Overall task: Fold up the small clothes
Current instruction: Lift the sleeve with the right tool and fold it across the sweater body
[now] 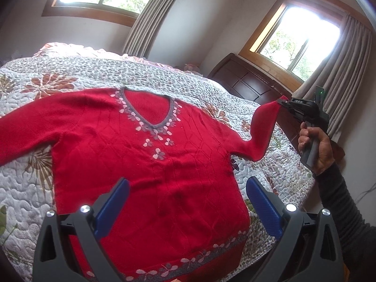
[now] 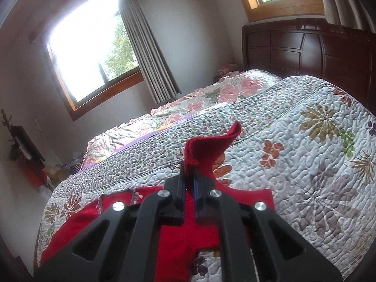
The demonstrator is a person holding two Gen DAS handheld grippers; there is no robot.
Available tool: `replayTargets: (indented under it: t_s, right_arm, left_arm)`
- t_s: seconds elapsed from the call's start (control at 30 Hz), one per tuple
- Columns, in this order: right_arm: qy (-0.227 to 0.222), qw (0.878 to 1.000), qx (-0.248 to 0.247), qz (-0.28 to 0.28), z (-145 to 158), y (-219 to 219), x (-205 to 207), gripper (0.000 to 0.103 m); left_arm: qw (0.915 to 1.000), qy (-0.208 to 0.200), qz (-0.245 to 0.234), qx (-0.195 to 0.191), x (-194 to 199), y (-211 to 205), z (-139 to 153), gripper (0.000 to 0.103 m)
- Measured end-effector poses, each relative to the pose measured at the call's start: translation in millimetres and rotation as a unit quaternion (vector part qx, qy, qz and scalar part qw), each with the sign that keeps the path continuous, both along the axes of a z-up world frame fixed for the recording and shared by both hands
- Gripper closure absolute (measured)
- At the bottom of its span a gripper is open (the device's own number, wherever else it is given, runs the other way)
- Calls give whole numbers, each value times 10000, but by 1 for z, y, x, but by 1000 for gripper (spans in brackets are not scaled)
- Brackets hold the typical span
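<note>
The red sweater (image 1: pixel 145 155) lies face up on the bed (image 1: pixel 47 178), a soft, limp knit best taken by cuffs and hem; the right claw (image 2: pixel 189 176) pinches its sleeve cuff (image 2: pixel 206 145), while the left claw (image 1: pixel 188 202) hangs open above the hem.

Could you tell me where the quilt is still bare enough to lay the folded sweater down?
Bare quilt lies between the sweater and the headboard, and beyond the neckline. The near middle is covered.
</note>
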State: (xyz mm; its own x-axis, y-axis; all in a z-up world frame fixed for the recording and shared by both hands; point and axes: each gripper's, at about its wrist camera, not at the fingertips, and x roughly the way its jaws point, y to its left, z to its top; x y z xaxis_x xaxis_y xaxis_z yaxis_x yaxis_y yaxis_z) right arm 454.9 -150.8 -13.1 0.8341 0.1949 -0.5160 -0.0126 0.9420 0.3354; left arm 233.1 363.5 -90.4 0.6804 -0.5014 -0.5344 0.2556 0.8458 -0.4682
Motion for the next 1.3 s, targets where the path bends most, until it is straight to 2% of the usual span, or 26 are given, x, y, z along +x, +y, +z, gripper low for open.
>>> replayTargets:
  t_s: [0.27,0.37,0.57,0.8,0.87,0.9,0.97,1.03,1.1,1.17,1.2,1.23,1.3]
  right_arm:
    - [136,9986,-244,457,-18,76,11,99]
    - [221,9964,-524,631,-32,110,15,99]
    - [575,9874,-1035,1054,-83,186,28,99]
    - [1055,9654,-1831,1530,-156,255,28,99]
    - [1238,9592,-1907,1678,-169,262,25,92]
    - [1284,9577,-1905,1735,-173,264,23,85]
    - [1285,9572,-1858,1811,-175,263,16,77]
    - [1286,9595,-1686,1854,-171,256,5,59]
    - [1244,9642,-1390,1887,-165,244,-8,56]
    - [1226,9689,-1028,1888,-160,227,-28,56]
    - [1224,9711,-763,1900,-160,217,-41,56]
    - [1246,9717,-544,1933,-161,210,-55,55]
    - [1247,9715,-122,2011,-166,194,-87,55]
  left_arm:
    - [9999,66,-15,-98,14,20,-5,4]
    - [9997,112,-10,-235,17,27,-11,4]
    - [9986,260,-31,-468,28,37,-23,4]
    - [9965,169,-26,-816,39,50,-19,4]
    - [9953,196,-82,-950,49,50,-18,4]
    - [9943,214,-144,-1039,55,48,-18,4]
    - [9905,314,-302,-1301,71,43,-19,4]
    - [9824,513,-520,-1722,93,37,-24,4]
    - [9700,812,-635,-2202,118,29,-33,4]
    - [9531,1171,-758,-2686,146,16,-45,4]
    - [9467,1348,-829,-2804,159,7,-51,4]
    - [9438,1511,-857,-2811,174,-2,-57,4]
    - [9461,1709,-828,-2622,199,-19,-67,4]
